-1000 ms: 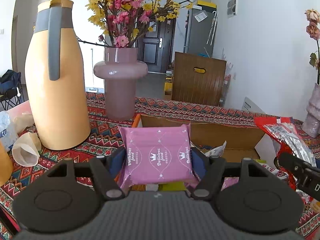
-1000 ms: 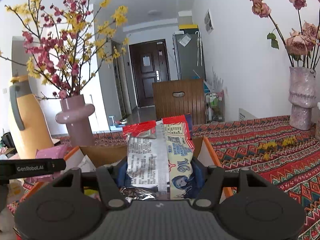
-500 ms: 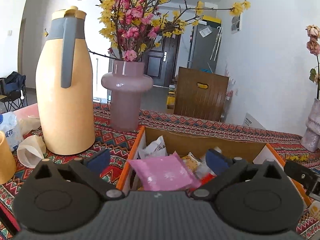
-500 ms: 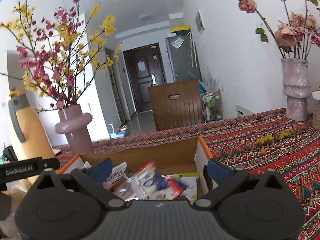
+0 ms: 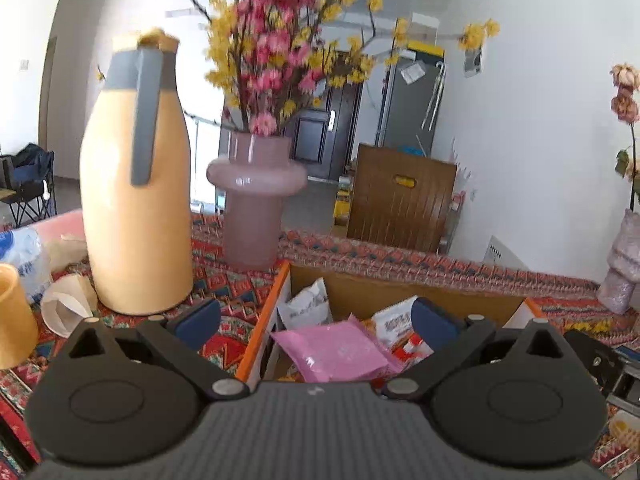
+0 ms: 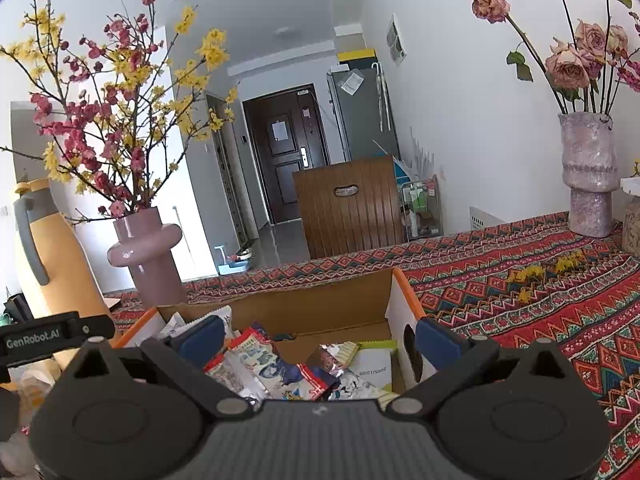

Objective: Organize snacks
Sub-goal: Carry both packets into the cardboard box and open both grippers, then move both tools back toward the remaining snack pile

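An open cardboard box with orange edges [image 5: 262, 316] [image 6: 404, 284] sits on the patterned tablecloth and holds several snack packets. A pink snack packet [image 5: 334, 350] lies in its left part. A red and blue printed packet [image 6: 264, 364] lies in the box in the right wrist view, beside a white packet [image 6: 374, 366]. My left gripper [image 5: 316, 318] is open and empty just above the box's left side. My right gripper [image 6: 318, 336] is open and empty above the box's right side.
A tall yellow jug with a grey handle [image 5: 138, 208] and a mauve vase of pink and yellow blossoms [image 5: 256, 200] stand left of the box. Paper cups [image 5: 66, 304] lie at far left. A textured vase of dried roses [image 6: 588, 176] stands at right.
Both grippers opened and let their packets drop into the box: the pink packet from the left, the red printed packets from the right. Both grippers then drew back a little.
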